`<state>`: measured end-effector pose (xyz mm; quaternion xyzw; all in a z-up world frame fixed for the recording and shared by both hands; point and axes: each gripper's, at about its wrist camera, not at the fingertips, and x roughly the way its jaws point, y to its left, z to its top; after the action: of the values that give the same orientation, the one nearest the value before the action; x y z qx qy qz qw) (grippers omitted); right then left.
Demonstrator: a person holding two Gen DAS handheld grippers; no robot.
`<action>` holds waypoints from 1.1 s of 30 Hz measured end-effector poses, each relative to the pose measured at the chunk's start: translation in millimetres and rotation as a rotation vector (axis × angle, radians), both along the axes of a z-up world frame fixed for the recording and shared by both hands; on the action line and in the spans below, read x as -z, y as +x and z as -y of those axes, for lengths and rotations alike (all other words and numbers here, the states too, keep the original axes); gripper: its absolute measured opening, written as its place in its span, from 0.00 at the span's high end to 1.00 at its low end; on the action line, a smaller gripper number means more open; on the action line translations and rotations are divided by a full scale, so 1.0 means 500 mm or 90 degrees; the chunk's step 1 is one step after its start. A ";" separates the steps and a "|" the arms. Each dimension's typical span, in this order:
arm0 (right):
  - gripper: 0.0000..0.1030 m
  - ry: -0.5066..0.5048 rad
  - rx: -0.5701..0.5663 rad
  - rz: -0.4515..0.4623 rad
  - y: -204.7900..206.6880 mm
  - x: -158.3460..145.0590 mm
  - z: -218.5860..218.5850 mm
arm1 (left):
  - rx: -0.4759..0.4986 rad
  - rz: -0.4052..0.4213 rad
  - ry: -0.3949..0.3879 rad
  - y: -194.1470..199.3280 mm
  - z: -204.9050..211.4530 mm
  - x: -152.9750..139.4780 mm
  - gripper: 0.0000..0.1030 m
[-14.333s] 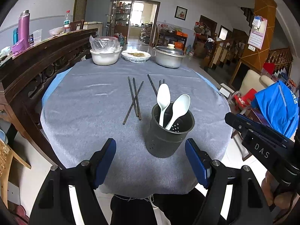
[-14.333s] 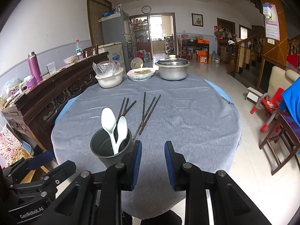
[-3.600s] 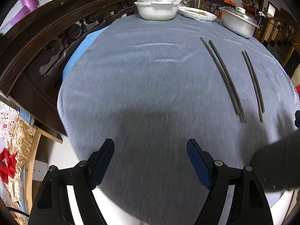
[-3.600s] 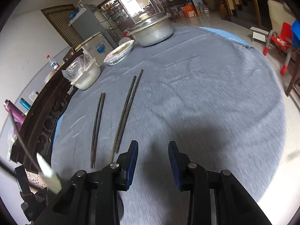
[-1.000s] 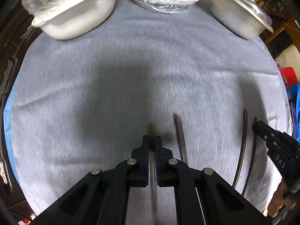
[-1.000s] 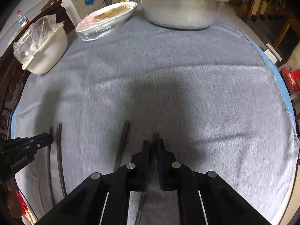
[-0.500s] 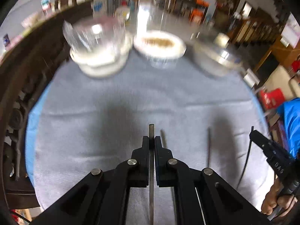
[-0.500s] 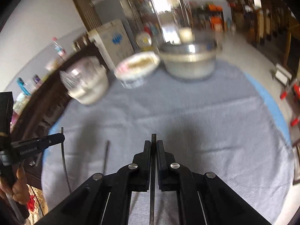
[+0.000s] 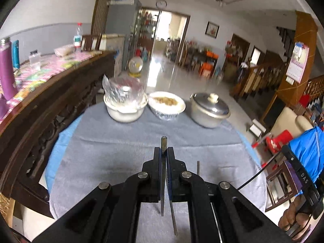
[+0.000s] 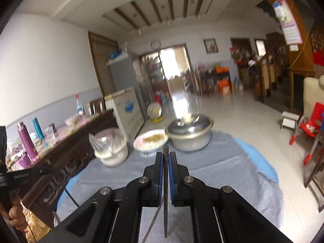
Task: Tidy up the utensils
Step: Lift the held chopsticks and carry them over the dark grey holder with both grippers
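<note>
My left gripper (image 9: 164,151) is shut on a dark chopstick (image 9: 163,143), lifted above the grey tablecloth (image 9: 113,154). Its tip sticks up past the fingertips. Two more chopsticks lie on the cloth below, one under the jaws (image 9: 173,218) and one to the right (image 9: 198,168). My right gripper (image 10: 166,156) is shut on another dark chopstick (image 10: 166,151), also raised; a further chopstick (image 10: 151,222) lies beneath it. The right gripper also shows at the right edge of the left wrist view (image 9: 297,174). The utensil holder is out of view.
A white bowl covered with plastic (image 9: 125,105), a covered dish of food (image 9: 167,105) and a lidded metal pot (image 9: 209,109) stand at the table's far edge. A dark carved wooden bench (image 9: 50,105) runs along the left. Chairs (image 10: 311,127) stand at the right.
Both grippers have lifted and tilted up from the cloth, each carrying its chopstick. The views now show the room instead of looking down at the table.
</note>
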<state>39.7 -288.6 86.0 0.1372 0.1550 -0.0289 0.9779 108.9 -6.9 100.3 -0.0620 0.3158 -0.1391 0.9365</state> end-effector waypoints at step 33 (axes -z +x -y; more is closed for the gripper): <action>0.94 -0.052 -0.145 0.157 -0.296 -0.216 -0.210 | 0.107 0.165 -0.003 -0.355 0.032 -0.251 0.95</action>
<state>-108.3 -183.6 194.2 0.0812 0.0468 0.0926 0.9913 -68.5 -22.6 225.9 -0.0194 0.1963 -0.2245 0.9543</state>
